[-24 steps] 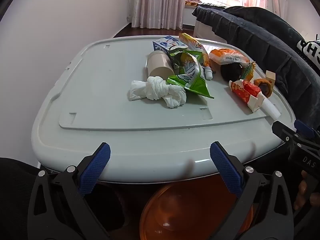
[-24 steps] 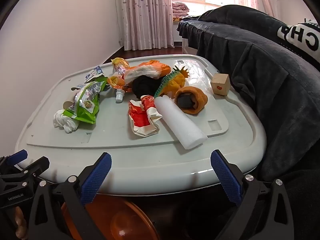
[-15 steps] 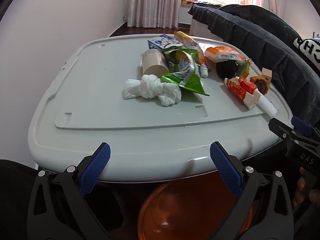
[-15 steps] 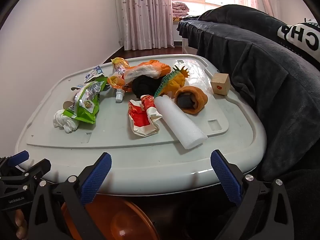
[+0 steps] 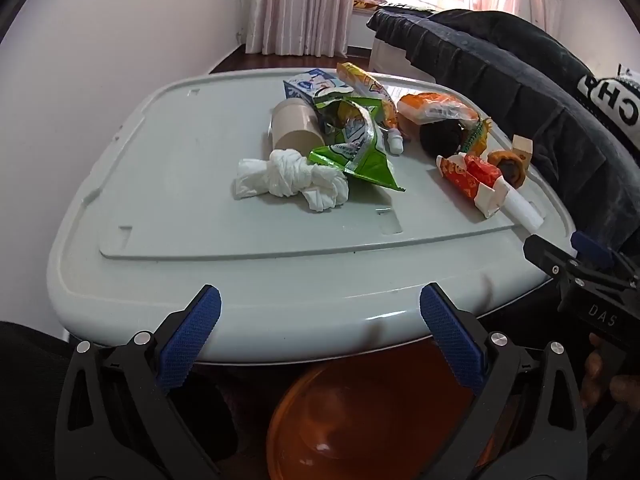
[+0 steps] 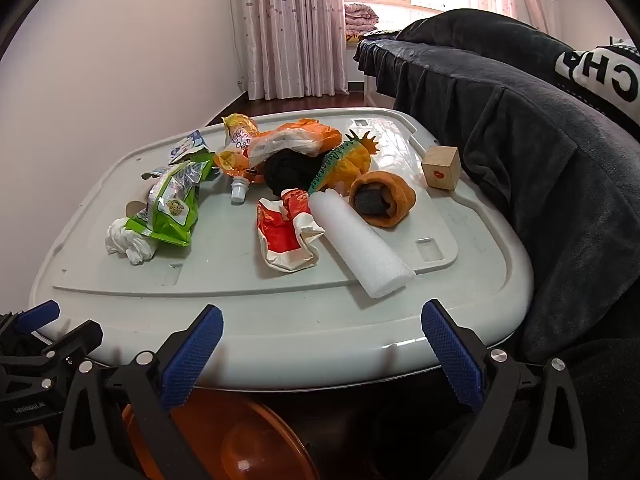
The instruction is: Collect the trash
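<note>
Evidently nothing is collected yet; both the left gripper (image 5: 316, 322) and right gripper (image 6: 320, 340) hover with fingers released and empty; next, reach for the knotted tissue (image 5: 290, 178).

Pale grey plastic lid (image 6: 460, 332) as tabletop, knotted white tissue (image 5: 292, 178) and green wrapper (image 5: 356, 148) left, red-and-white wrapper (image 6: 286, 236) and white foam cylinder (image 6: 360, 246) near centre, wooden cube (image 6: 441, 167) far right
</note>
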The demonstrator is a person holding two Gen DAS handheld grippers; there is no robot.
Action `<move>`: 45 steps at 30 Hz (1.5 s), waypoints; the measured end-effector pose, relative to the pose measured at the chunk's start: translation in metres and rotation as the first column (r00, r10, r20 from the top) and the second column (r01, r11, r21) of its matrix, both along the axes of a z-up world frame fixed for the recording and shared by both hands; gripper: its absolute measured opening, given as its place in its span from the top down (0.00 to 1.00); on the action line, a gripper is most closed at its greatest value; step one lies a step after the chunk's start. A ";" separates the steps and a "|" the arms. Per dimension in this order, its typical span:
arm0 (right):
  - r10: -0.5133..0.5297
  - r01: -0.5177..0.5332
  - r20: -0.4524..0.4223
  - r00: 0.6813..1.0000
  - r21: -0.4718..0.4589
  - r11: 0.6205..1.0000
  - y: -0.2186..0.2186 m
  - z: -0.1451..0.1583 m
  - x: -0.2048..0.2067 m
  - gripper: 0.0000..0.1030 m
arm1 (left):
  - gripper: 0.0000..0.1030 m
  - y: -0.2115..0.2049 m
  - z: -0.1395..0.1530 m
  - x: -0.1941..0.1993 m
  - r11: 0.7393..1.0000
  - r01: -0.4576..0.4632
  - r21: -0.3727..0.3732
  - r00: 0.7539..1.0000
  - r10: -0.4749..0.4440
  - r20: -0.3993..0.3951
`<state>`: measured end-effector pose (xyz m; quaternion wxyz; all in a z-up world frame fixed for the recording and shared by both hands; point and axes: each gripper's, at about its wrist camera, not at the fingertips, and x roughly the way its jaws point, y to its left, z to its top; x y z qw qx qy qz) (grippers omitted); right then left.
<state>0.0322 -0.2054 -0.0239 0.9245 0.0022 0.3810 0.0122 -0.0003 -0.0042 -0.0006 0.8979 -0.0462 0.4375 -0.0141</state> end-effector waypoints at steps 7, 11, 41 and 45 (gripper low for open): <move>0.000 0.000 0.000 1.000 -0.001 1.000 0.000 0.000 0.000 0.05 | 0.06 0.001 0.001 -0.001 1.000 -0.017 0.020 1.000 0.016 0.010; 0.000 0.000 -0.001 1.000 -0.002 1.000 0.000 0.000 0.001 0.05 | 0.06 0.005 0.001 0.000 0.999 -0.038 0.002 0.999 0.038 0.006; -0.014 0.015 -0.022 1.000 0.027 1.000 -0.007 -0.001 0.003 0.05 | 0.06 0.014 0.002 -0.001 0.996 -0.085 0.006 0.996 0.085 0.016; -0.027 0.028 -0.046 0.999 0.031 0.999 -0.011 -0.001 0.005 0.05 | 0.06 0.012 0.001 0.000 0.997 -0.078 0.014 0.997 0.078 0.014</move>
